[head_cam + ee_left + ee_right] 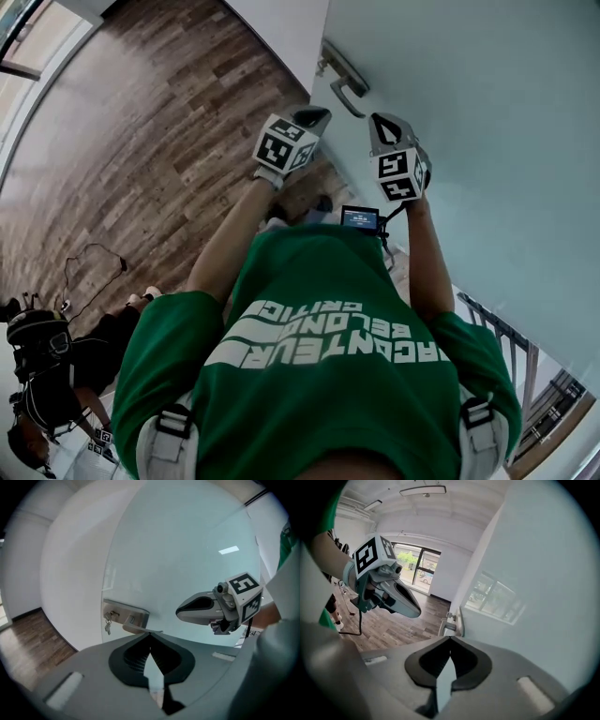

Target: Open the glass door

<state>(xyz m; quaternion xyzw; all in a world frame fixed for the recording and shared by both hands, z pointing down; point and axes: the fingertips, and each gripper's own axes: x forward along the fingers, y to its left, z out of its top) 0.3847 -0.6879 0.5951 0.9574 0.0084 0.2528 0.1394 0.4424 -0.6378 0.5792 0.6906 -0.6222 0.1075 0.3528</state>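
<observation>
Now holding left gripper [317, 116] with fingers pressed together, empty, handle [348, 95] just ahead of them; holding right gripper [378, 122] likewise closed, glass door [487, 141] beside its fingers.

Looks bright and even, mostly soft daylight off the windows [418, 569] up-left of the right gripper [450, 641]. Throws pale reflections onto the glass door [543, 550] ahead. Bends hard toward edges, goes black in corners, blurs close-up.
</observation>
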